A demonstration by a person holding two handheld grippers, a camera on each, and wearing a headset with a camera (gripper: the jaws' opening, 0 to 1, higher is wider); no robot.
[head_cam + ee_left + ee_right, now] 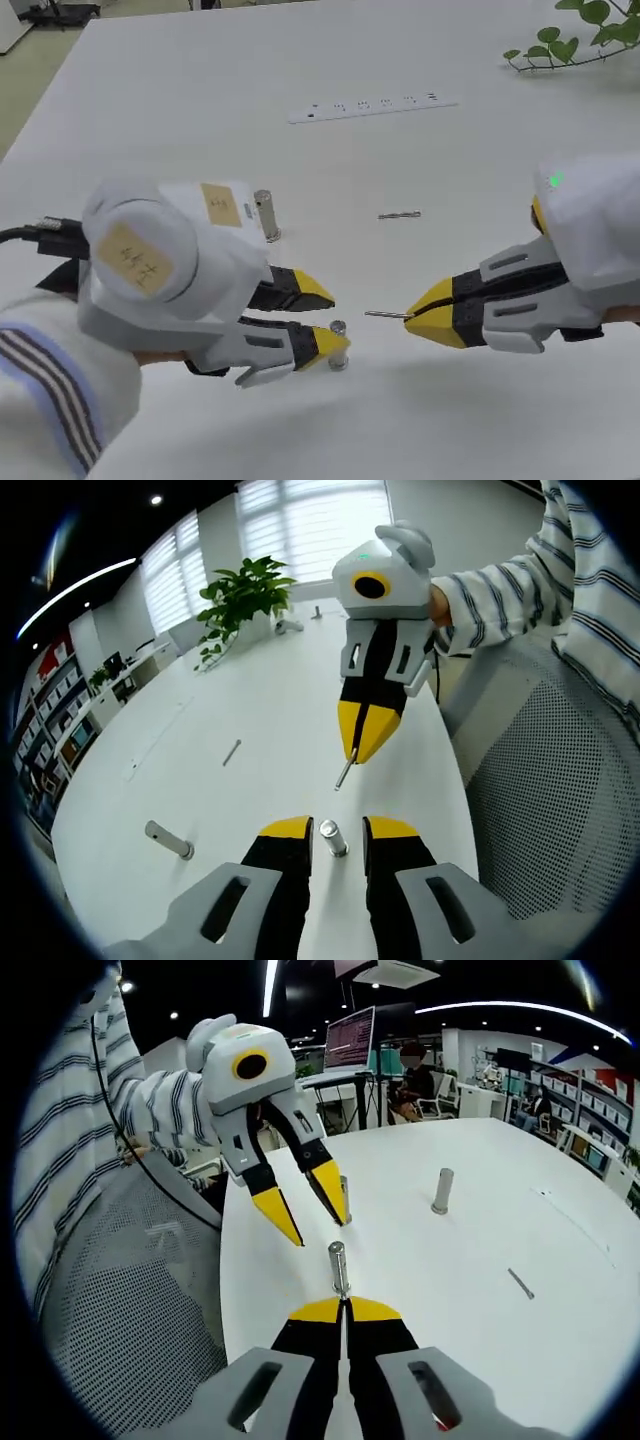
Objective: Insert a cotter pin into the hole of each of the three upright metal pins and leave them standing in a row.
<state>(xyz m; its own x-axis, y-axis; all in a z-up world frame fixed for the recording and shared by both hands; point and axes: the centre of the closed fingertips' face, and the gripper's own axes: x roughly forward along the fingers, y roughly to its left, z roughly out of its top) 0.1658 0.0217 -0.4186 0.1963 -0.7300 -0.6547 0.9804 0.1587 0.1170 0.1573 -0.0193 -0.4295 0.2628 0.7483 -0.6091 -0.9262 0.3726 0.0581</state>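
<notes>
The cotter pin (385,315) sits clamped in the tips of the right gripper (412,316), whose jaws are closed tight on one end of it. The rest sticks straight out ahead of the tips. In the right gripper view it rises from the closed jaws with its rounded end foremost. Its free end points at the pin (338,350) and stops just short of it, not touching.

That pin stands upright between the jaws of the left gripper (325,316), which are parted to a moderate width. In the left gripper view the pin (330,837) stands at the tips with a little space on either side. In the head view it looks right against one yellow tip, and I cannot tell whether they touch. The two grippers face each other tip to tip, with the pin between them.

A second pin (265,215) stands upright beyond the left gripper, just beside its body. A loose cotter pin (400,215) lies flat on the table (200,100), ahead of both grippers and clear of each. Farther out lie a power strip (375,105) and, beyond the right gripper, a plant (575,40).
</notes>
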